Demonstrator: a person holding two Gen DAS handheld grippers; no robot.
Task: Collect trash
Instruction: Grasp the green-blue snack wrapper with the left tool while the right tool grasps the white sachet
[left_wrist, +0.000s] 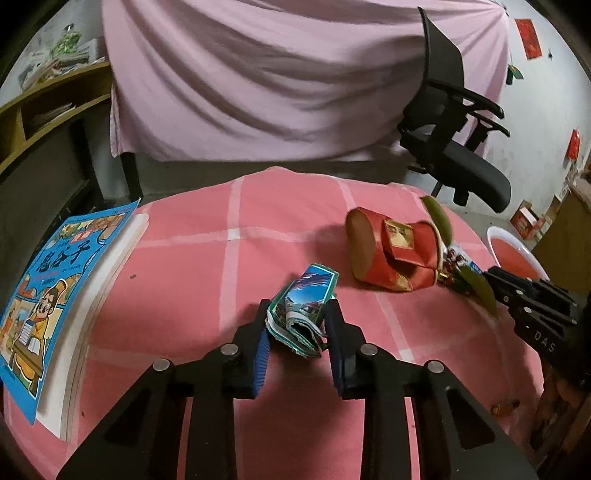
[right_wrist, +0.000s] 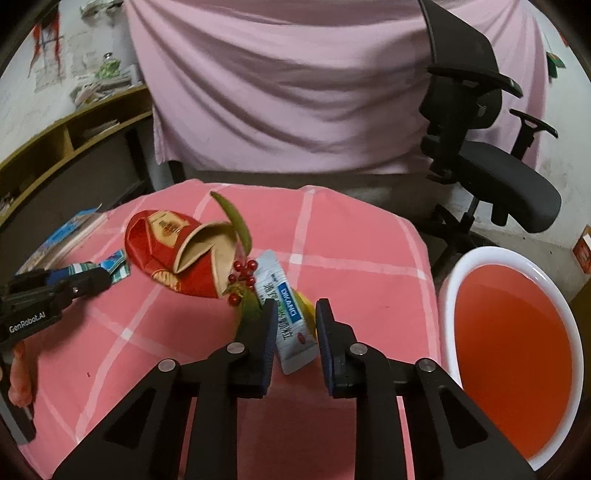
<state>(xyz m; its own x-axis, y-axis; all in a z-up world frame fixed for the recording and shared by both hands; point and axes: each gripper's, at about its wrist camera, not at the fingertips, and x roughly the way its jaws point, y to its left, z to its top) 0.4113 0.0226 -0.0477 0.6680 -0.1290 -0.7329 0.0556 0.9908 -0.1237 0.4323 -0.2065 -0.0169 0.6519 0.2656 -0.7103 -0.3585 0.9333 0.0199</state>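
Observation:
A folded blue-green wrapper (left_wrist: 299, 314) lies on the pink checked tablecloth (left_wrist: 184, 258), and my left gripper (left_wrist: 299, 306) is shut on it, one pad against each side. The right wrist view shows my right gripper (right_wrist: 295, 302) shut on a white sachet with a blue label (right_wrist: 288, 325). Touching that sachet's far end is a sprig of red berries (right_wrist: 242, 275) with green leaves. A crumpled red carton (left_wrist: 395, 251) (right_wrist: 173, 254) lies between the two grippers. Each camera sees the other gripper from the side: the right gripper (left_wrist: 498, 280) and the left gripper (right_wrist: 85, 282).
A white basin with a red inside (right_wrist: 447, 306) stands off the table's right edge. A blue children's book (left_wrist: 48, 280) lies at the left edge. Behind the table hang a pink sheet (left_wrist: 277, 81), a black office chair (right_wrist: 498, 173) and a wooden shelf (left_wrist: 44, 107).

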